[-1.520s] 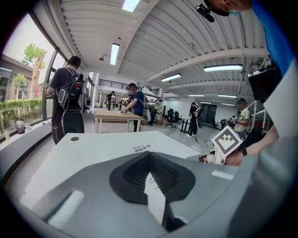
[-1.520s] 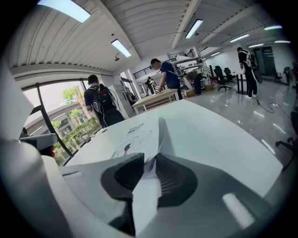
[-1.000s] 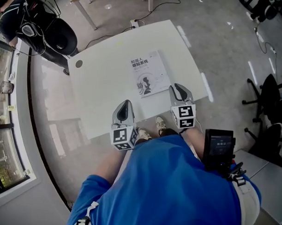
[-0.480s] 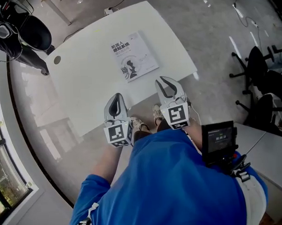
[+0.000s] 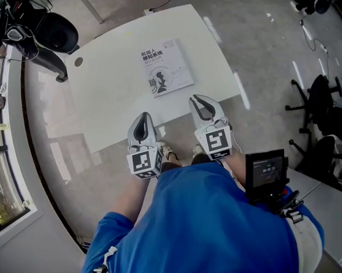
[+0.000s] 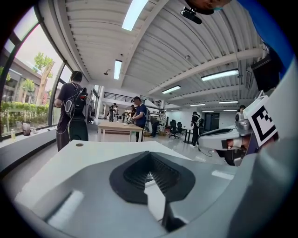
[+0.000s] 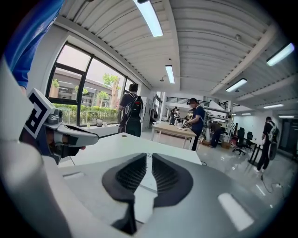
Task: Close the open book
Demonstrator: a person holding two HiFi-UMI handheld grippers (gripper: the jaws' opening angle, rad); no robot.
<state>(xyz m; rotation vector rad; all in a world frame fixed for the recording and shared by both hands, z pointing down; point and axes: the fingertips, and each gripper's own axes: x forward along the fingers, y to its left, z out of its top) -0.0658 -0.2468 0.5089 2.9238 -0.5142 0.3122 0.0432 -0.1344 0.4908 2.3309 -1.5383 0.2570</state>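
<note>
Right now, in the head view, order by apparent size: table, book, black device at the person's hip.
1. table, clearly largest.
2. book and black device: they look alike, and the device is nearer the camera, so unranked.

1 book (image 5: 164,67), 1 table (image 5: 111,110), 1 left gripper (image 5: 142,115), 1 right gripper (image 5: 201,99).

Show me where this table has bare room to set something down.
The white table is mostly bare. Widest patch: left of the closed book, running to the cable hole and the near edge. A strip lies between book and near edge; a narrower one between book and right edge. Only the book's spot is taken; nowhere crowded.
</note>
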